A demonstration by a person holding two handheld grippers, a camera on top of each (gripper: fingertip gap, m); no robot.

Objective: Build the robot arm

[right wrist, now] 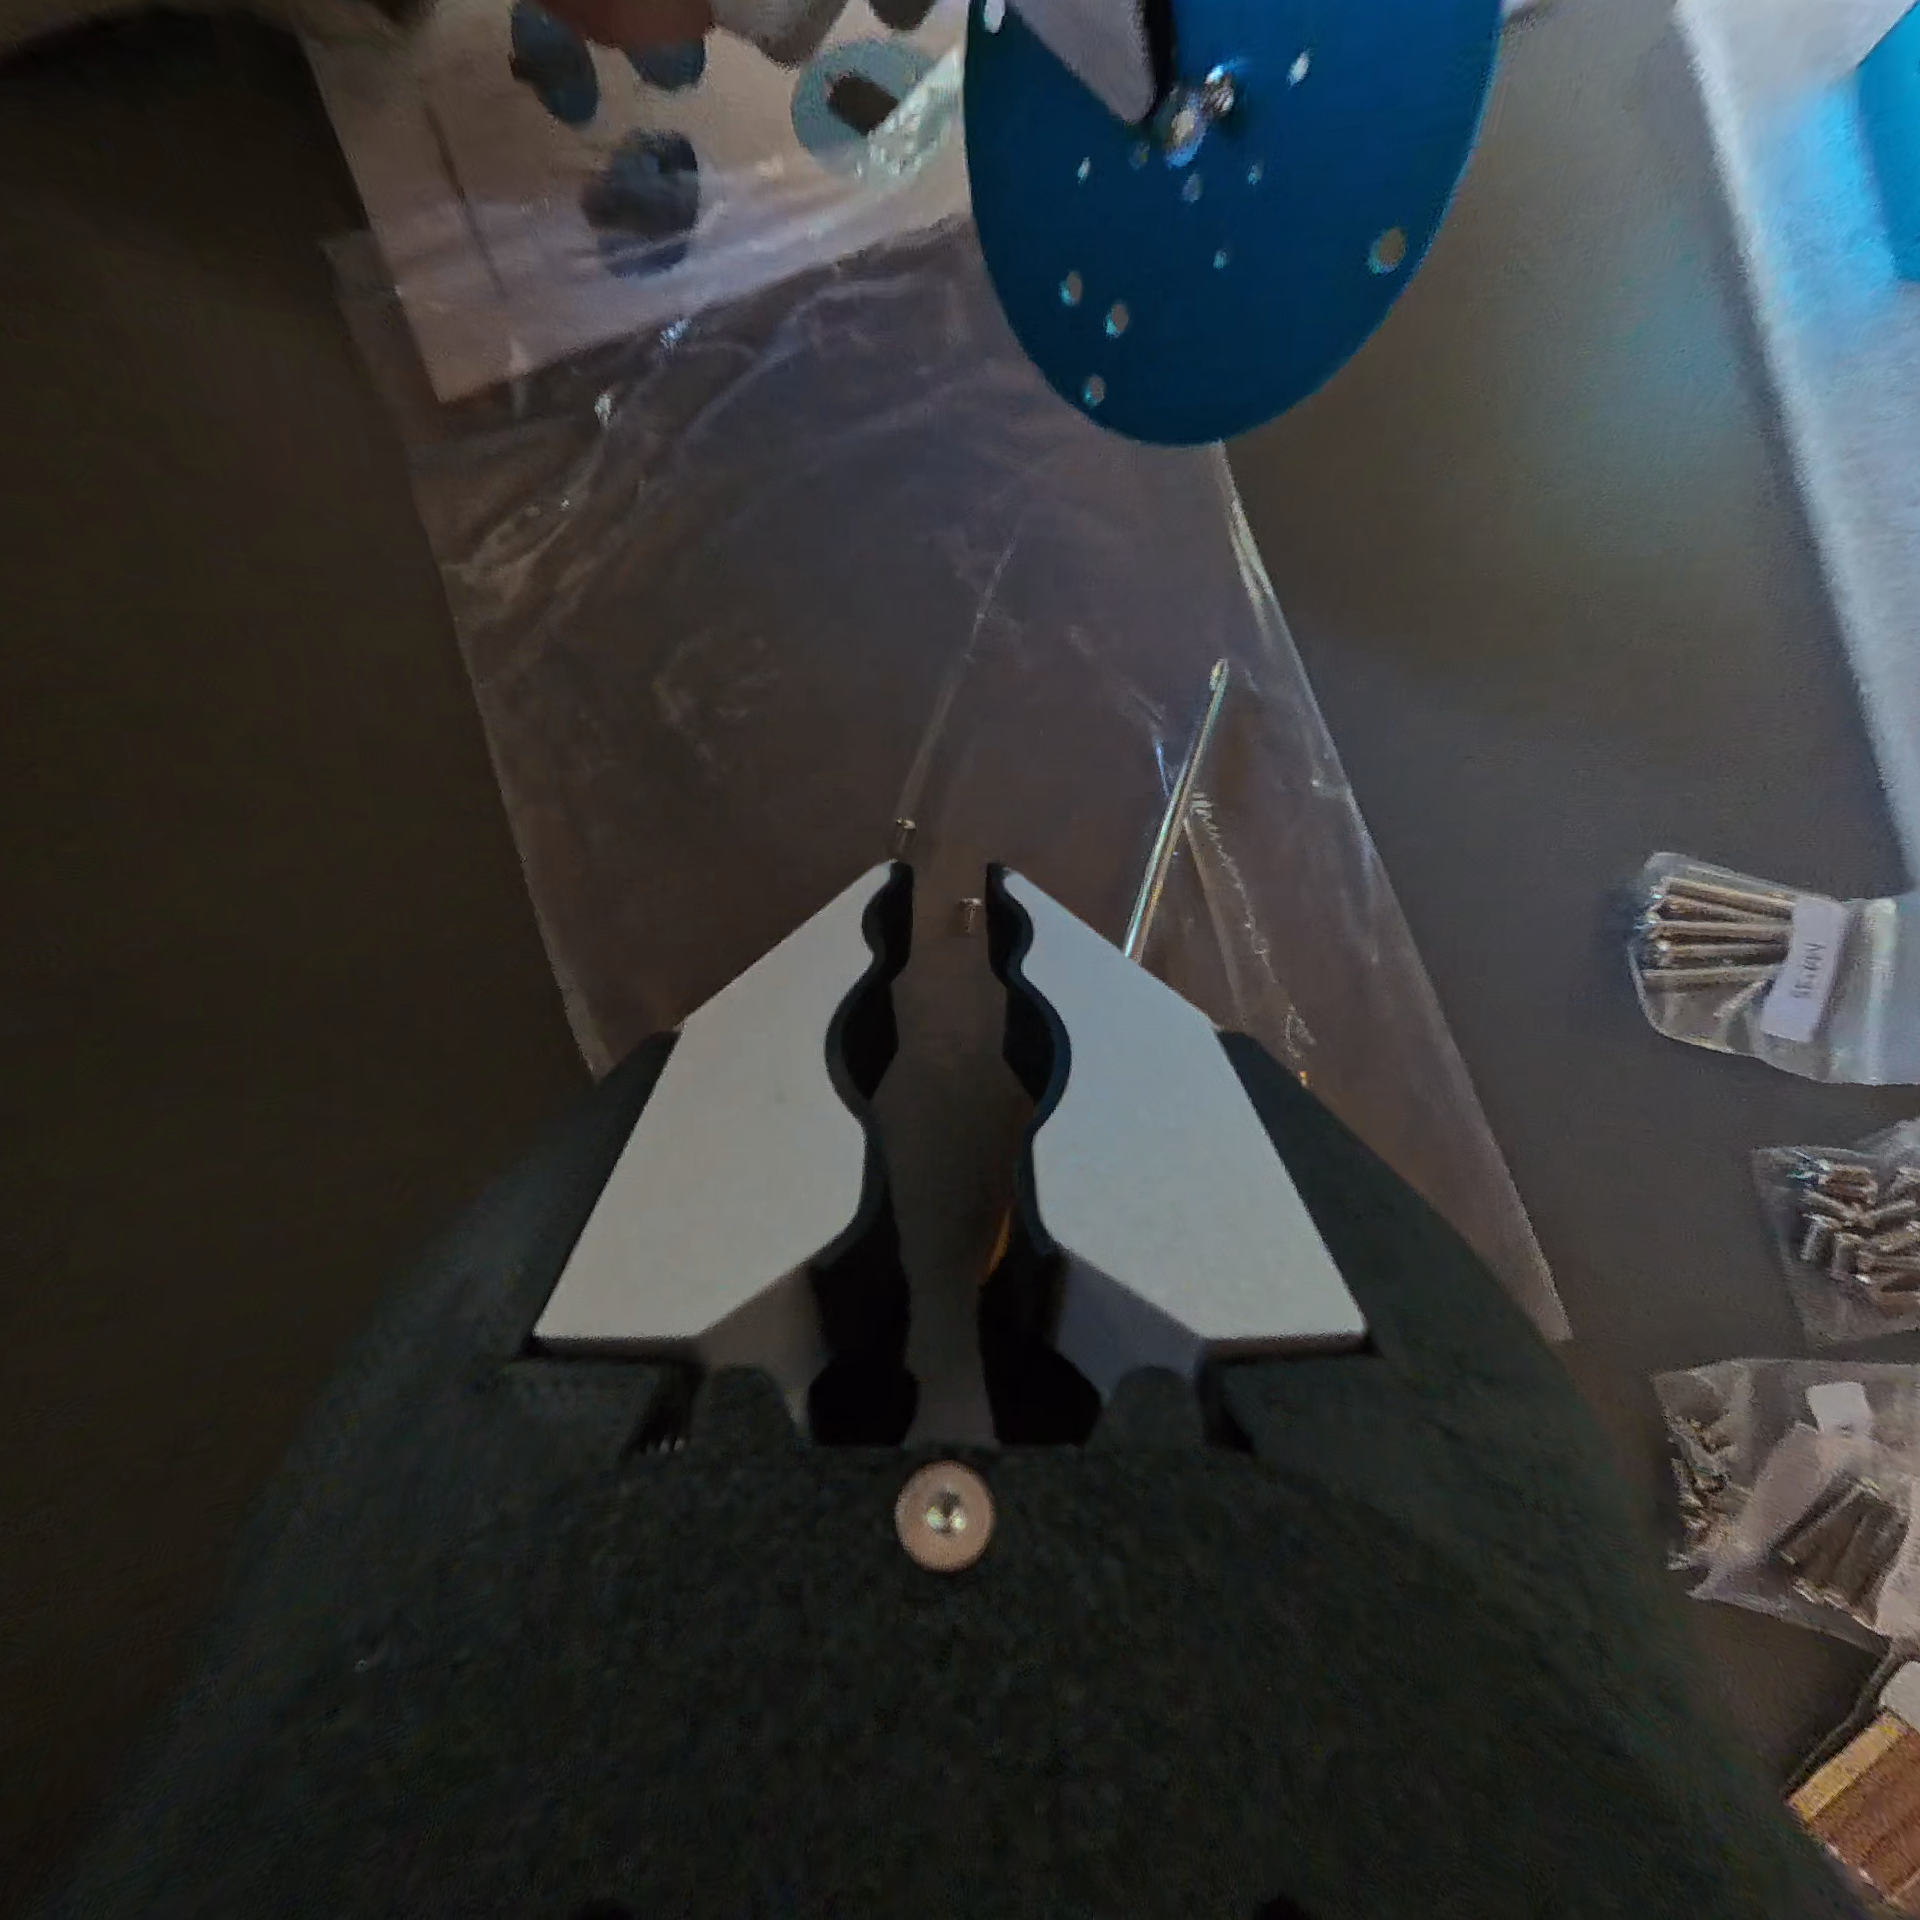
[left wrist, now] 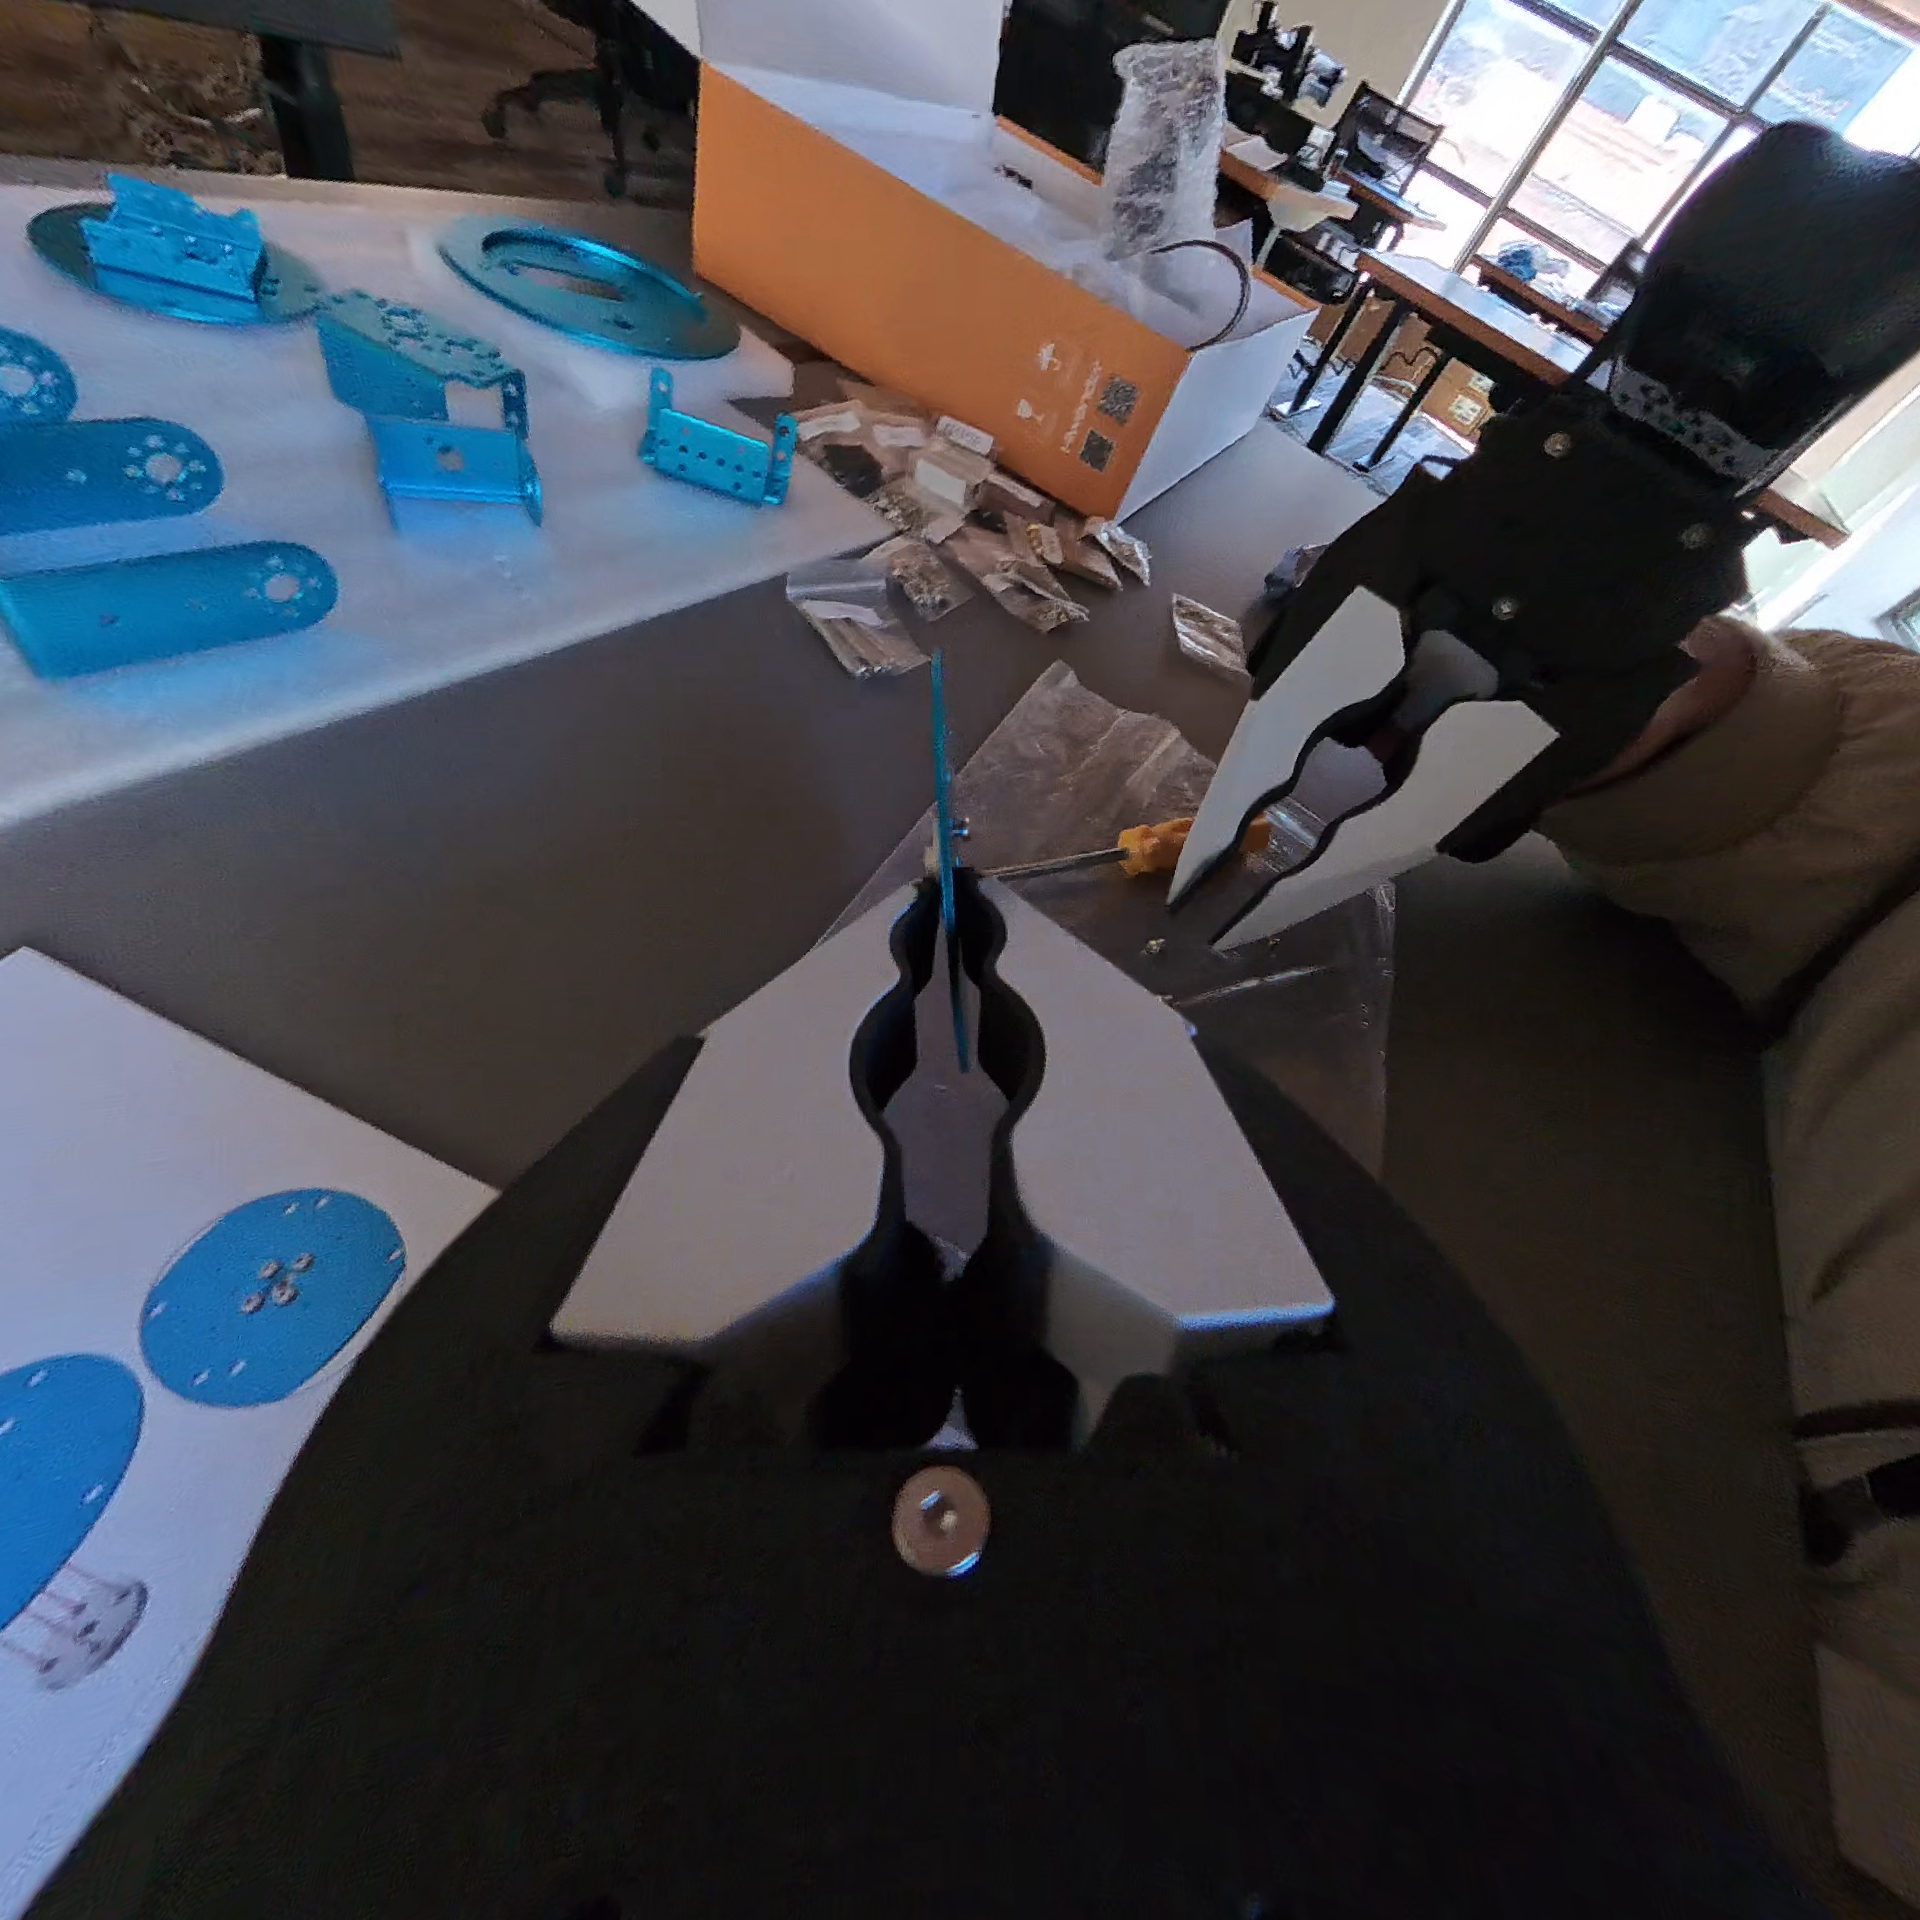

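Blue plate (left wrist: 943, 790) pinched edge-on in left claw (left wrist: 948, 883). Right claw (right wrist: 943, 868) spread slightly, empty, over clear plastic bag (right wrist: 831, 623) on counter (right wrist: 1507, 623), tiny screw (right wrist: 966, 912) between tips.

I am working in what looks like a workshop or lab office. My grey counter (left wrist: 623, 748) carries blue metal parts (left wrist: 426, 364) laid out on white foam, small bags of screws (right wrist: 1756, 956) and an opened orange box (left wrist: 935, 281). Behind stand more desks (left wrist: 1475, 301) with gear, blurred, under large windows (left wrist: 1621, 114).
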